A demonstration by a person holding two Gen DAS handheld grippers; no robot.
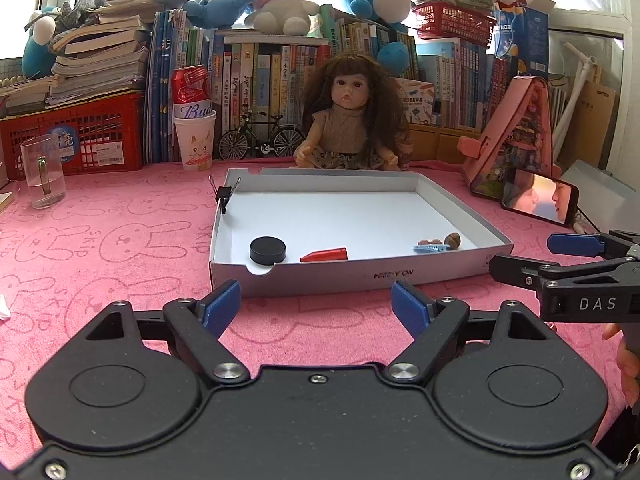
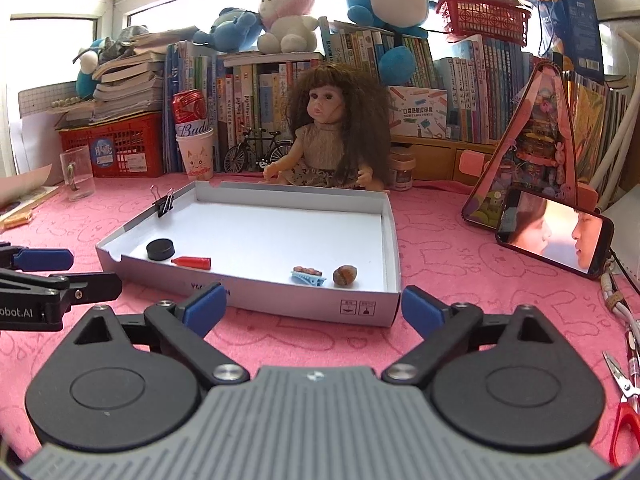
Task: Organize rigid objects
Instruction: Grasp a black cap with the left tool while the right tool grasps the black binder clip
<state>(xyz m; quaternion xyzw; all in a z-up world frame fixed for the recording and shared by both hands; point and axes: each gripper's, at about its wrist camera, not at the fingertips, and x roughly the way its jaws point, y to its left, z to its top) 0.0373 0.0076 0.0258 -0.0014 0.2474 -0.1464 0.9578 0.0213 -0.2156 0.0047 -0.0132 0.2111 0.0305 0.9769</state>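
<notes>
A shallow white cardboard box [image 1: 448,272] [image 2: 280,302] lies on the pink cloth. Along its near wall lie a black puck [image 1: 267,249] [image 2: 160,249], a red cone-shaped piece [image 1: 325,255] [image 2: 192,262], a small blue hair clip [image 1: 431,247] [image 2: 308,277] and a brown nut [image 1: 453,240] [image 2: 345,275]. A black binder clip [image 1: 224,195] [image 2: 164,203] grips the box's left wall. My left gripper [image 1: 316,306] is open and empty just short of the box's near wall. To its right, my right gripper [image 2: 314,307] [image 1: 532,258] is open and empty at the near right corner.
Behind the box sit a doll [image 1: 352,120], a toy bicycle [image 1: 262,138], a paper cup with a can in it [image 1: 195,140] and a glass mug [image 1: 43,176]. A phone [image 2: 556,240] leans on a pink stand at the right. Red-handled scissors [image 2: 624,404] lie near right.
</notes>
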